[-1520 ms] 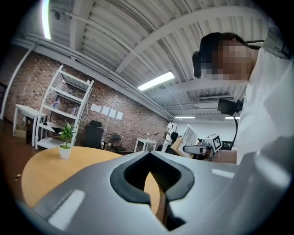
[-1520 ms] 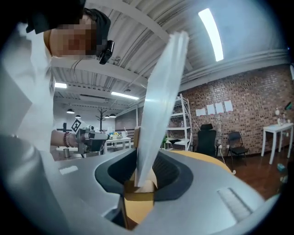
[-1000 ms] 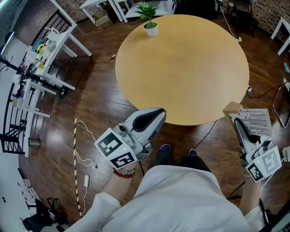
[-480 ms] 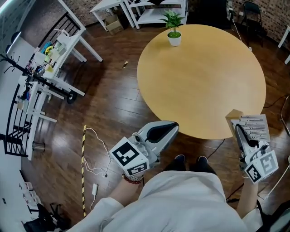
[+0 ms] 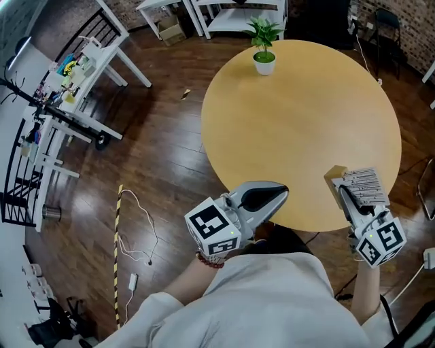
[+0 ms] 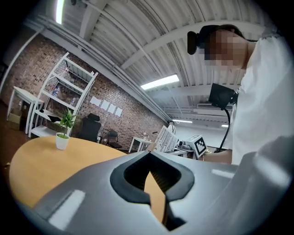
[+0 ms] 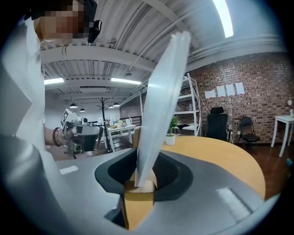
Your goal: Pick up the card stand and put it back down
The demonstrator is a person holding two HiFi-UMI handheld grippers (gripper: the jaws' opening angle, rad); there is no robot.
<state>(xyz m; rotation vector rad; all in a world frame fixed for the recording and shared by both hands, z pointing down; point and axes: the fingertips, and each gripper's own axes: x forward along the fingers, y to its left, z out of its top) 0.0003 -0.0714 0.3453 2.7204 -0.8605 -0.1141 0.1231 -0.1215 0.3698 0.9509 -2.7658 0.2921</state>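
Note:
The card stand, a clear printed card in a small wooden base, is clamped in my right gripper, which is shut on the base. It hangs over the near right rim of the round wooden table. In the right gripper view the card rises steeply from the base between the jaws of my right gripper. My left gripper sits at the table's near edge, jaws together and empty. The left gripper view shows my left gripper, with the card stand off to the right.
A small potted plant stands at the table's far side. White racks line the left wall, and white tables stand behind. A cable and striped tape lie on the dark wood floor.
Both grippers have moved forward from beside my body to the table's near edge. The card stand, still held, now hangs over the tabletop's rim.

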